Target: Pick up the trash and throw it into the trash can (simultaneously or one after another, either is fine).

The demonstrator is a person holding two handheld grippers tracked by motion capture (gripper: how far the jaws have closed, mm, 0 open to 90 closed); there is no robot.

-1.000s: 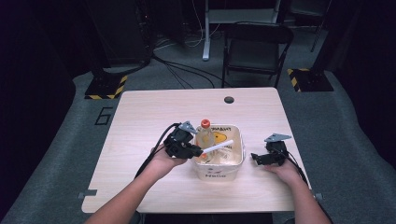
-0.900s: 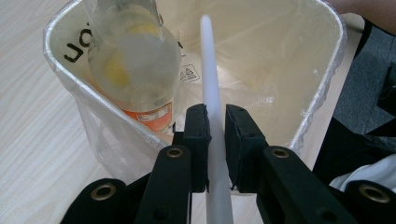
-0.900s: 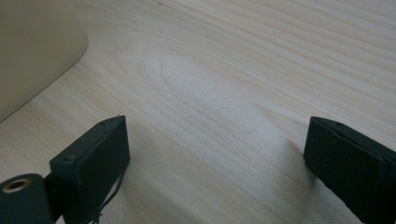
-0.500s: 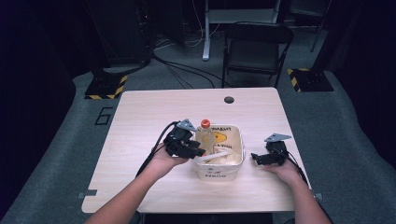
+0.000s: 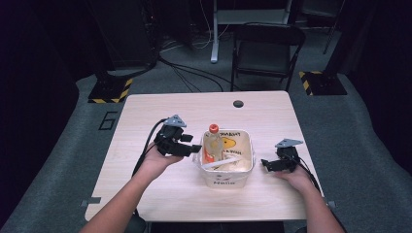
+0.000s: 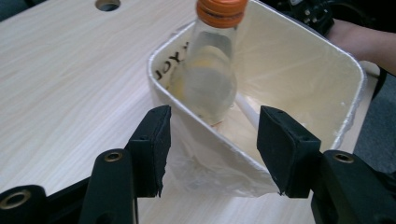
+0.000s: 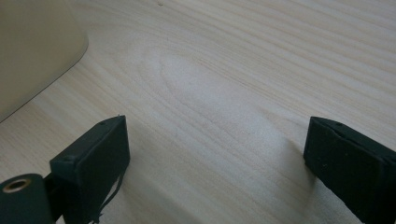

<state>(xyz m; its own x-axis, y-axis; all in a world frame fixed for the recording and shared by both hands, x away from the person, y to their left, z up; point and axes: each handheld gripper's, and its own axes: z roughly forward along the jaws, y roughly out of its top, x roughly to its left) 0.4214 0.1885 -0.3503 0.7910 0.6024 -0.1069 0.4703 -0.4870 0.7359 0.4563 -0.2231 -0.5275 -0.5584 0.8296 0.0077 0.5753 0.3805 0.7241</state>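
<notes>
High view is showing the left gripper (image 5: 194, 148), jaws apart, sitting beside the tub (image 5: 245, 145) holding a bottle (image 5: 212, 143). Right gripper (image 5: 266, 164) is resting wide apart on the tabletop (image 5: 145, 111).

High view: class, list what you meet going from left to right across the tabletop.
Left gripper → bottle with an orange cap standing in the white tub → right gripper, resting on the table.
</notes>
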